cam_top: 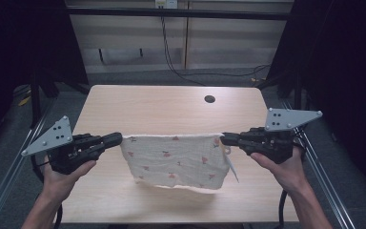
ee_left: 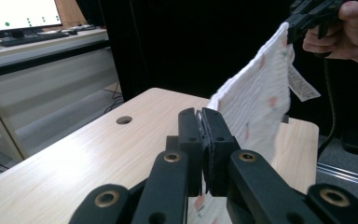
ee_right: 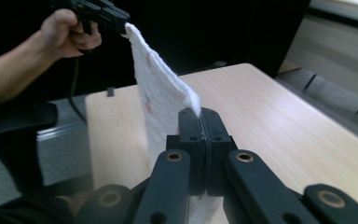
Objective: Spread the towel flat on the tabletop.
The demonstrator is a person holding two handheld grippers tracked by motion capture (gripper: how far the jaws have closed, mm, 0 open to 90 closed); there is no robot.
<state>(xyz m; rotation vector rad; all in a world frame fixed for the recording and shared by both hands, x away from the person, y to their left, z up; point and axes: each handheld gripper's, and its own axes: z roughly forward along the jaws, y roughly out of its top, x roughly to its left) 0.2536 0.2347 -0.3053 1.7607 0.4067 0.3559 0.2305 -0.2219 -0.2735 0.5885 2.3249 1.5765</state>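
Cloth [cam_top: 174, 161] above table [cam_top: 162, 102] — apparently clear

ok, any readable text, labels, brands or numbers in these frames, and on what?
No text can be read.
Small white sewn-in tag on the white cloth with small red prints: printed lines, too blurred to read.
Bright computer screen on the desk behind the light wooden table: green dots and a red mark, no legible words.
Grey three-cornered plates on the grippers: holes, no lettering.
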